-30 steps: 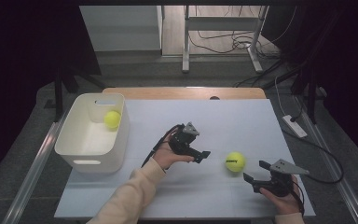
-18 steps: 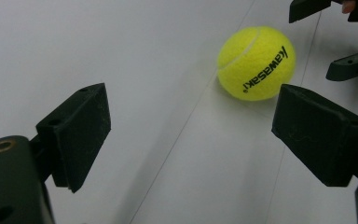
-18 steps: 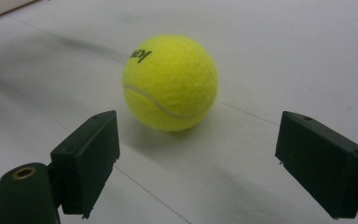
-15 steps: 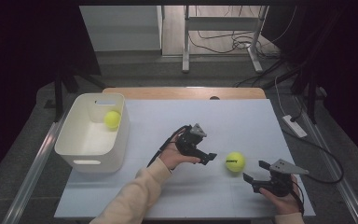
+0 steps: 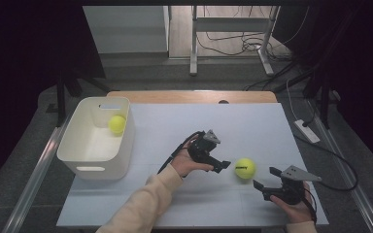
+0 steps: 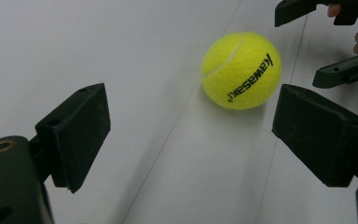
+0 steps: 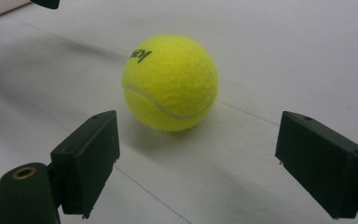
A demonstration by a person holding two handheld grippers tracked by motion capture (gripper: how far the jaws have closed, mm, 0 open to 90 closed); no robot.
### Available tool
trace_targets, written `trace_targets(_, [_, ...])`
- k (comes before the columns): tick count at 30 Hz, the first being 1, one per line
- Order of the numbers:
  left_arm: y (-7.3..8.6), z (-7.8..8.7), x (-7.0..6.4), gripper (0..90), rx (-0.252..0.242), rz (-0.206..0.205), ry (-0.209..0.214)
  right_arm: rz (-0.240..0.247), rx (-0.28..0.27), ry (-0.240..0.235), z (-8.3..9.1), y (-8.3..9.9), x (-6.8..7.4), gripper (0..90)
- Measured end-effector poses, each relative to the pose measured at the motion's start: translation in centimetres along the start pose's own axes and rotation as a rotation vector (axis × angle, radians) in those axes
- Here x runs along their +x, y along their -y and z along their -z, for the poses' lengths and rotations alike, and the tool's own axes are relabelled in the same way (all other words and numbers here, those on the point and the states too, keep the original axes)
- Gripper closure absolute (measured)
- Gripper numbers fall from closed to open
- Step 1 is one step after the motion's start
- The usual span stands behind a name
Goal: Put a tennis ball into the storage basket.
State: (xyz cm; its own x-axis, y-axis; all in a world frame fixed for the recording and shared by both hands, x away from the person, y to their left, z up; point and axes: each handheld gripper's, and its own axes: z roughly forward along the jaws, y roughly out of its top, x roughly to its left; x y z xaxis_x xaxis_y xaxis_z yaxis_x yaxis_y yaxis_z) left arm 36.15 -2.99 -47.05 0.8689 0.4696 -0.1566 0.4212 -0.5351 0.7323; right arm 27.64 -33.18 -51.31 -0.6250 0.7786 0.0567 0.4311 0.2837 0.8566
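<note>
We see the fuzzy yellow-green tennis ball (image 5: pixel 245 168) resting on the white desk (image 5: pixel 252 126), between our two tools and untouched by either. The left gripper (image 5: pixel 222 166) has its jaws spread, and the ball lies just ahead of them, off toward one jaw rather than centred. The right gripper (image 5: pixel 264 182), jaws also spread, sits slightly farther back, so the left seems the nearer, though the high view makes that hard to judge. A second yellow ball (image 5: pixel 117 124) lies in the white plastic bin (image 5: pixel 97 165).

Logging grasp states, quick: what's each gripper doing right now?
Left gripper: open, empty, fingers short of the ball.
Right gripper: open, empty.
</note>
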Motion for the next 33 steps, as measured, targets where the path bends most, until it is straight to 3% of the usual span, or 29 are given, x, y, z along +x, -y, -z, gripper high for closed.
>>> trace_targets(24, [-1.1,-1.8,-0.8,11.1,0.017,-0.011,0.026,-0.003,0.001,0.000,0.1,0.0,-0.1,13.5])
trace_targets(33, [-1.7,-2.8,-1.0,9.7,0.045,-0.034,0.051,-0.001,0.000,0.004,0.2,0.0,-0.1,13.5])
